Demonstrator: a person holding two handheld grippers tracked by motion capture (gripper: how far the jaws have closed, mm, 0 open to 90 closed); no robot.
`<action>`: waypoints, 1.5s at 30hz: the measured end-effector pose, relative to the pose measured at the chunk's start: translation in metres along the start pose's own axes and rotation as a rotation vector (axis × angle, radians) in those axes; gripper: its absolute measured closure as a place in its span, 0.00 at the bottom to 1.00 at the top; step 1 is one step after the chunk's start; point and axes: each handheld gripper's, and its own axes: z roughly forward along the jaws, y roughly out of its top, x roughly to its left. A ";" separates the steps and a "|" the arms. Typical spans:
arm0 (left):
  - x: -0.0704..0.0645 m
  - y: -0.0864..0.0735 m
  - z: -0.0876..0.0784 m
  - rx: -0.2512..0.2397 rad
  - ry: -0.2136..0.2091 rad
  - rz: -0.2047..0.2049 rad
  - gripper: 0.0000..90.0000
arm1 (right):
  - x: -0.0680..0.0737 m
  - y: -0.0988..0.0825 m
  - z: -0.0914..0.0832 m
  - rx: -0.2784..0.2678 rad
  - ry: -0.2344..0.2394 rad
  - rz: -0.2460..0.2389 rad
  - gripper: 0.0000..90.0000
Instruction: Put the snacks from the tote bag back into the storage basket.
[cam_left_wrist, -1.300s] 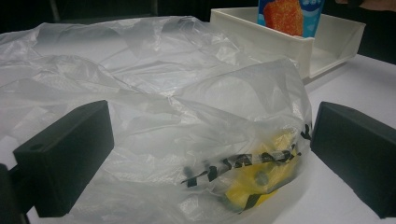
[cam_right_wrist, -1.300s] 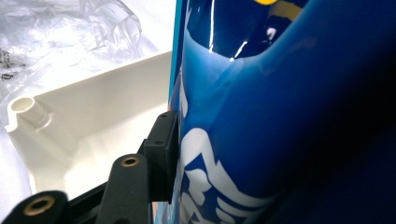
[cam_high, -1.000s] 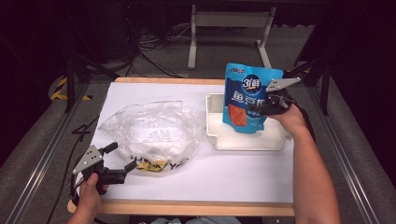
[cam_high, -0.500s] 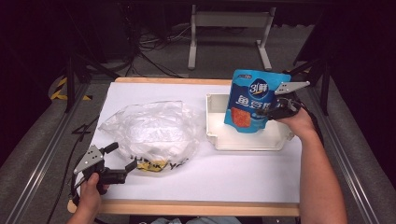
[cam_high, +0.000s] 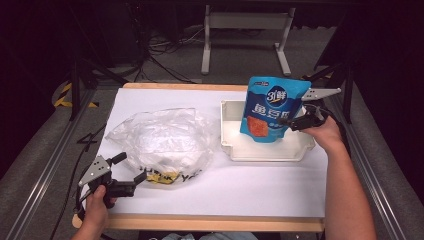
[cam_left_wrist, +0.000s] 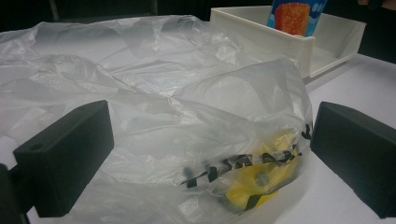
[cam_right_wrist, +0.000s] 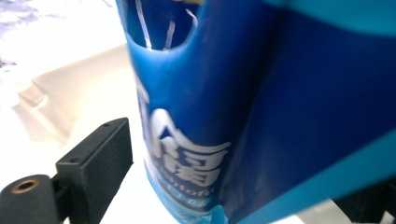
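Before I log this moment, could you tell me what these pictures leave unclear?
- Right gripper in its own view: the blue pouch hides one jaw.
- Plastic bag, left gripper view: its yellow contents blur behind crumpled film.
- White tray, high view: the pouch hides part of its floor.

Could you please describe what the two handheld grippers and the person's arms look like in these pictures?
Each gripper, left and right, has a black body, two blocky black jaws and a grey three-cornered plate on top. A brass-coloured fitting sits at the base of the right one's jaw. A dark cable trails from the left gripper. The forearms are bare, with no sleeves or gloves visible.
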 end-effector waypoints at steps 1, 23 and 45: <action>0.000 0.000 0.000 0.002 -0.002 0.000 0.00 | 0.001 0.000 -0.002 -0.003 -0.002 -0.002 0.09; -0.001 0.001 0.005 0.000 -0.008 0.003 0.00 | 0.037 0.014 -0.096 -0.220 -0.130 0.011 0.00; -0.003 0.002 0.004 -0.011 -0.003 0.010 0.00 | 0.124 0.022 -0.104 -0.340 0.073 -0.035 0.00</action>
